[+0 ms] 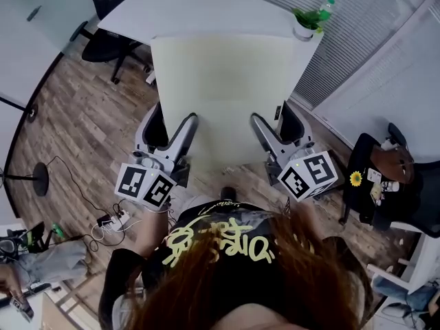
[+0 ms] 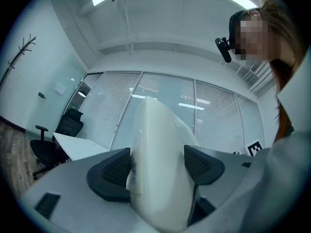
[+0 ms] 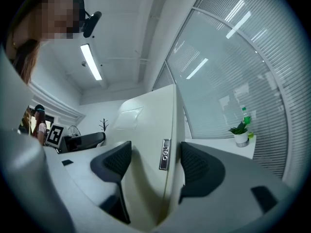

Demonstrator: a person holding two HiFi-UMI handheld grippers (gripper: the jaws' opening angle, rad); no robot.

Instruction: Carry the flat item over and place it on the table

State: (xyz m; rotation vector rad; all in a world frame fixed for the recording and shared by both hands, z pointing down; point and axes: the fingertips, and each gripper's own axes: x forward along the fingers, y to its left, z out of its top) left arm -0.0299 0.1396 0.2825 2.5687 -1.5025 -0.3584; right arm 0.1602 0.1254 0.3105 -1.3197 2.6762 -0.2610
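Observation:
A large pale cream flat board (image 1: pixel 221 95) is held up in the air between both grippers, its far edge over the white table (image 1: pixel 185 5). My left gripper (image 1: pixel 175 130) is shut on the board's near left edge (image 2: pixel 158 164). My right gripper (image 1: pixel 271 133) is shut on its near right edge (image 3: pixel 155 164), where a small label strip (image 3: pixel 164 154) shows. In each gripper view the board fills the gap between the dark jaw pads.
A potted green plant (image 1: pixel 307 20) and a green bottle (image 1: pixel 326 7) stand on the table's right corner. Black office chairs (image 1: pixel 110 19) stand left of the table. Cables and a power strip (image 1: pixel 113 220) lie on the wood floor. A dark chair with a bag (image 1: pixel 381 177) is at right.

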